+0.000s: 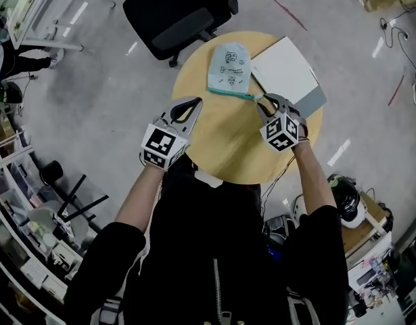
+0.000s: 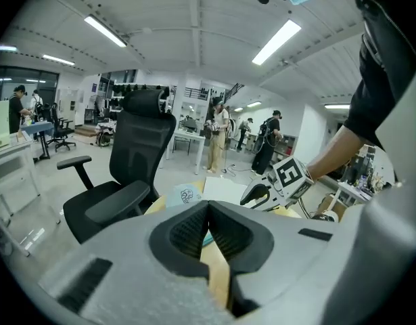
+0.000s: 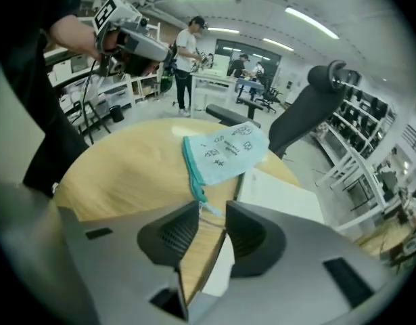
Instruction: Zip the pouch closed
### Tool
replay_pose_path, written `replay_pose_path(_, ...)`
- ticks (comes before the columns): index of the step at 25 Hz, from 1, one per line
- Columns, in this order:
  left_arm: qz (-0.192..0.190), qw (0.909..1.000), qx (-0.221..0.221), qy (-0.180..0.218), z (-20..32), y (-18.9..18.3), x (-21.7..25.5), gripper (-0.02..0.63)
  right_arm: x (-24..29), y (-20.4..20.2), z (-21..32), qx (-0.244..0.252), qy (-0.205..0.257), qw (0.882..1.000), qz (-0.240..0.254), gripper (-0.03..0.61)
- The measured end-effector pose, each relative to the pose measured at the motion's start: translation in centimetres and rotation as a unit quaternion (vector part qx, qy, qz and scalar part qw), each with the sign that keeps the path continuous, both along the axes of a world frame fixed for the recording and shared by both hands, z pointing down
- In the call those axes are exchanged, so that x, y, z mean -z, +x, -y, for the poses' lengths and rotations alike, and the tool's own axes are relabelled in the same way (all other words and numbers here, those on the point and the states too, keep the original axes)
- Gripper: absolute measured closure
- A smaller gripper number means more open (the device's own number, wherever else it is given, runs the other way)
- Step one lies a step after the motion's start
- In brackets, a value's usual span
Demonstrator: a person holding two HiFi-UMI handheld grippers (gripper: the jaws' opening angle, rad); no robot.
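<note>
Light-blue fabric pouch (image 1: 229,68) lies flat on the round wooden worktop (image 1: 214,151), just beside a white box (image 1: 285,70). Step: going for the zipper pull (image 3: 206,207), not gripped yet. My right tongs (image 1: 265,101) stand apart with the pull at their tips. My left tongs (image 1: 196,102) are together, empty, off the pouch. Next: pinch the pull, steady the pouch with the left, drag along the teal zipper (image 1: 233,95). Can't tell what's in the pouch or the box.

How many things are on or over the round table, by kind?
pouch: 1
white box: 1
grippers: 2 (left gripper, right gripper)
Total: 4
</note>
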State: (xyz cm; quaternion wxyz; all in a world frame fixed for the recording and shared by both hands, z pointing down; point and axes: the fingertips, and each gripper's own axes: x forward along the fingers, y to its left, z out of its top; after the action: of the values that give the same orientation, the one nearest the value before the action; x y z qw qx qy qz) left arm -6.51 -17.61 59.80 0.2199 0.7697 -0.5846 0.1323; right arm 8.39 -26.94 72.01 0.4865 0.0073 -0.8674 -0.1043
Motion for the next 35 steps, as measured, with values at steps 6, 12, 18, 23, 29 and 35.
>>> replay_pose_path(6,-0.003,0.9997,0.024,-0.011,-1.8,-0.8,-0.9,0.614,-3.2,-0.5,0.5,0.094,0.047,0.992,-0.064,0.462)
replay_pose_path(12,-0.005,0.9992,0.035,-0.02,-2.8,-1.6,-1.7,0.614,-5.4,-1.1,0.1,0.159,0.058,0.981,-0.097,0.458)
replay_pose_path(18,-0.006,0.9993,0.032,-0.02,-3.0,-1.9,-1.6,0.614,-5.5,-1.2,-0.8,0.157,0.04,0.981,-0.106,0.553)
replay_pose_path(23,-0.002,0.9997,0.017,-0.016,-3.4,-2.4,-1.1,0.614,-3.4,-1.7,-2.9,0.096,-0.019,0.993,-0.072,0.565)
replay_pose_path(29,0.003,0.9999,-0.012,-0.005,-3.2,-3.3,0.6,0.614,1.5,-4.0,-4.9,0.021,-0.073,0.997,-0.003,0.566)
replay_pose_path(35,0.008,0.998,-0.057,0.025,-2.2,-3.3,3.2,0.614,6.8,-5.9,-5.2,-0.043,-0.082,0.994,0.055,0.566)
